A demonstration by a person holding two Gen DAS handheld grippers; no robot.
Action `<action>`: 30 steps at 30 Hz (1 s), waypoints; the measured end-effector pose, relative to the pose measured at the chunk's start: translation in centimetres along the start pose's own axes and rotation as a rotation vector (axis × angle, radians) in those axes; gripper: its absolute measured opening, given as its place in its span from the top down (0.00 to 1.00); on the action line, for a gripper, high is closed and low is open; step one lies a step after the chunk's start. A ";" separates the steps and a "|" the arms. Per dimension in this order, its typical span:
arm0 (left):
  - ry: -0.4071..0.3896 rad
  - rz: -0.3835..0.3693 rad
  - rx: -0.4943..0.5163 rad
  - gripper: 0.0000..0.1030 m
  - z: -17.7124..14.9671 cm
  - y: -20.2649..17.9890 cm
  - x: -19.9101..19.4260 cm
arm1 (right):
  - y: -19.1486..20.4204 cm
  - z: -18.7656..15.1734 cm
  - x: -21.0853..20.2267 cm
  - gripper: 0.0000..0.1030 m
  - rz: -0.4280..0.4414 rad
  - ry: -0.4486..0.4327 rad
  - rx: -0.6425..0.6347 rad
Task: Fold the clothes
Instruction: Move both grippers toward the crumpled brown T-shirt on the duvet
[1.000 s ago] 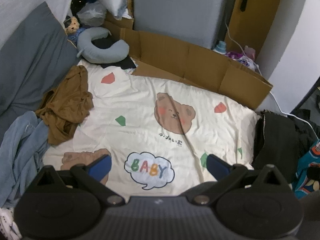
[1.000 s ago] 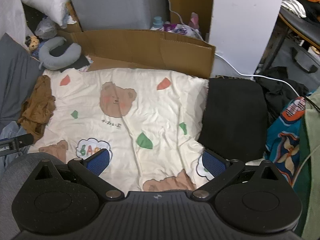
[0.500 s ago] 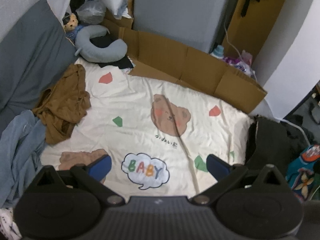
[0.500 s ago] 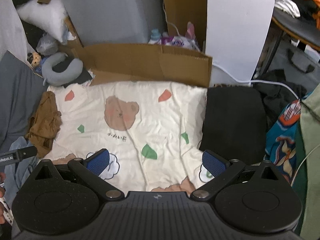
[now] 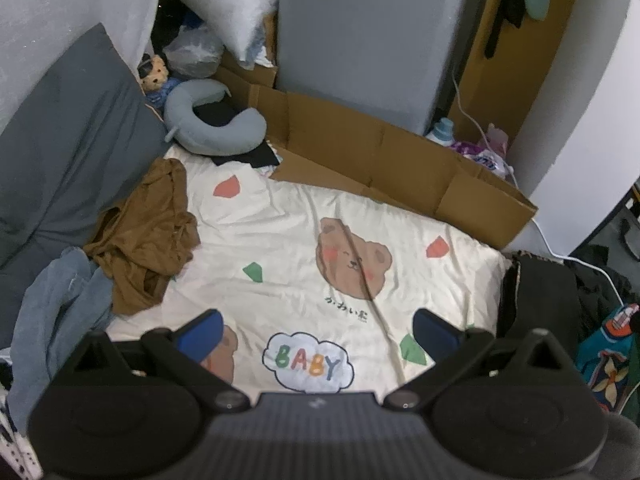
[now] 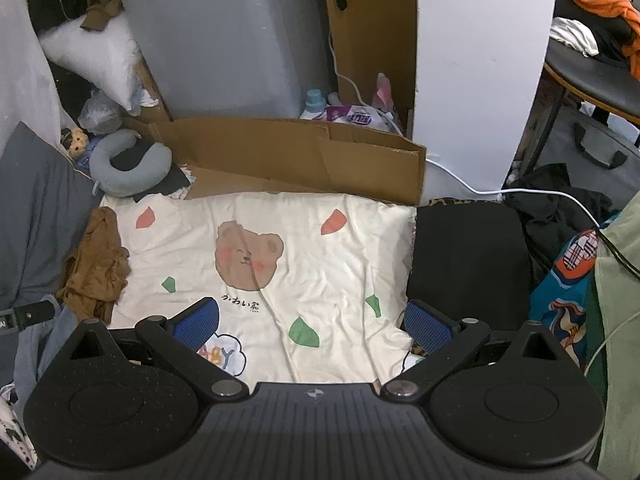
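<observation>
At the left edge of the cream bear-print blanket (image 5: 280, 240) lies a crumpled brown garment (image 5: 148, 224); soft, light, likely best pinched at an outer hem; left gripper (image 5: 316, 330) and right gripper (image 6: 312, 322) hover with jaws apart, empty.

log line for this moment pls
left gripper open, empty | right gripper open, empty | crumpled brown garment unfolded at left of cream bear-print blanket
</observation>
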State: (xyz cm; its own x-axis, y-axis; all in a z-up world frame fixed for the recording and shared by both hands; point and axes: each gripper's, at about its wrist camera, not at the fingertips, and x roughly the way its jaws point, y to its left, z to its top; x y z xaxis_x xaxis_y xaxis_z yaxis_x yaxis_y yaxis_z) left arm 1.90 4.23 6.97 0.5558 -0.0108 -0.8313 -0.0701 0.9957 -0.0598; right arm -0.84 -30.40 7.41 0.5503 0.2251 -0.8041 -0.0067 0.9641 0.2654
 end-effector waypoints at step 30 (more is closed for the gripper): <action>-0.019 0.025 0.016 0.06 4.7 10.0 4.3 | 2.6 2.7 5.3 0.01 0.028 -0.024 0.056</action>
State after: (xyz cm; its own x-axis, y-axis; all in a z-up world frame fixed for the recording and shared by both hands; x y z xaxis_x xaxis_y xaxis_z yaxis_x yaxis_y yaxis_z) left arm 7.50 14.57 5.44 0.5695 0.0154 -0.8218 -0.0708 0.9970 -0.0304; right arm 4.27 -27.10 5.28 0.5708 0.2480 -0.7828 0.0240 0.9479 0.3178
